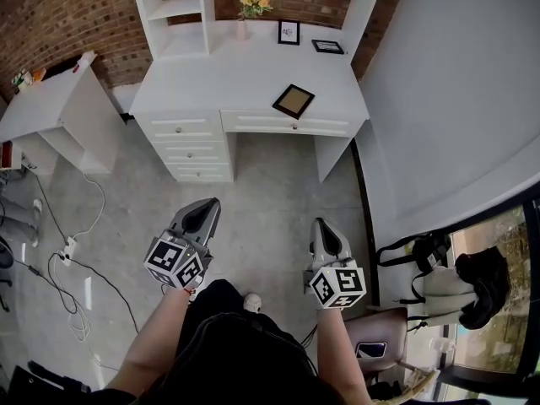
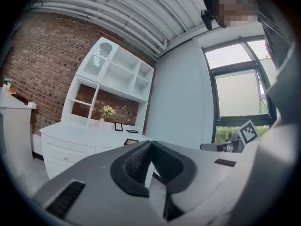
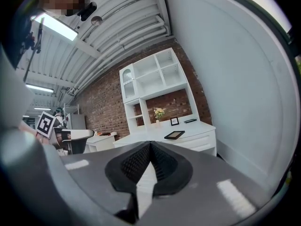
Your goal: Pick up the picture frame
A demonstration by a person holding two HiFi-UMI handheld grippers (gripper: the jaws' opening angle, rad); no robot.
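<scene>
A black picture frame (image 1: pixel 293 100) with a tan inside lies flat near the front right of the white desk (image 1: pixel 219 83). It also shows small and far off in the left gripper view, picture frame (image 2: pixel 131 141), and in the right gripper view, picture frame (image 3: pixel 174 135). My left gripper (image 1: pixel 205 209) and right gripper (image 1: pixel 325 229) are held out over the floor, well short of the desk, both pointing toward it. Each gripper has its jaws shut together with nothing between them: left gripper (image 2: pixel 149 145), right gripper (image 3: pixel 150 147).
A small upright frame (image 1: pixel 288 32), another flat dark frame (image 1: pixel 327 46) and a vase of flowers (image 1: pixel 253 2) stand at the desk's back. A white side table (image 1: pixel 51 99) is at left, cables (image 1: pixel 67 256) lie on the floor, bags (image 1: pixel 447 268) sit at right by the wall.
</scene>
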